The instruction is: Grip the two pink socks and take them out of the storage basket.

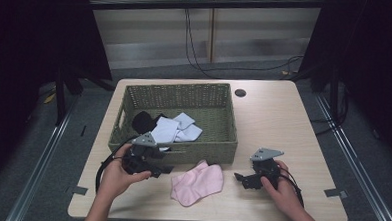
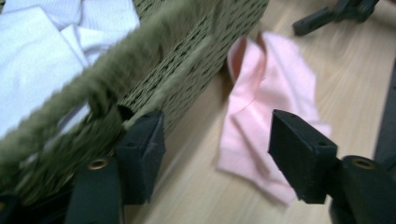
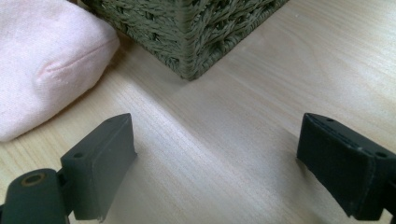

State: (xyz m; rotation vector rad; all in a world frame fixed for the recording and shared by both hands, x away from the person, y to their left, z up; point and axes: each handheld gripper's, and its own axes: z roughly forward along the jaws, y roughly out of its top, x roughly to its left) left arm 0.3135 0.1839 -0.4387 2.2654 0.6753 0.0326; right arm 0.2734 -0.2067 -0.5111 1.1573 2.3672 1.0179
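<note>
the left tool (image 1: 167, 168) hangs wide open and empty beside the pink sock (image 1: 198, 182), likely lining up a grab; the right tool (image 1: 241, 179) rests open on the bench (image 1: 278, 119), out of the way.

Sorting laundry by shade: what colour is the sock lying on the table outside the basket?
Pale pink; the sock shows best in the left gripper view.

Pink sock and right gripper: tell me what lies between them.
Nothing: bare table separates the pink sock from the right gripper, seen in the high view.
</note>
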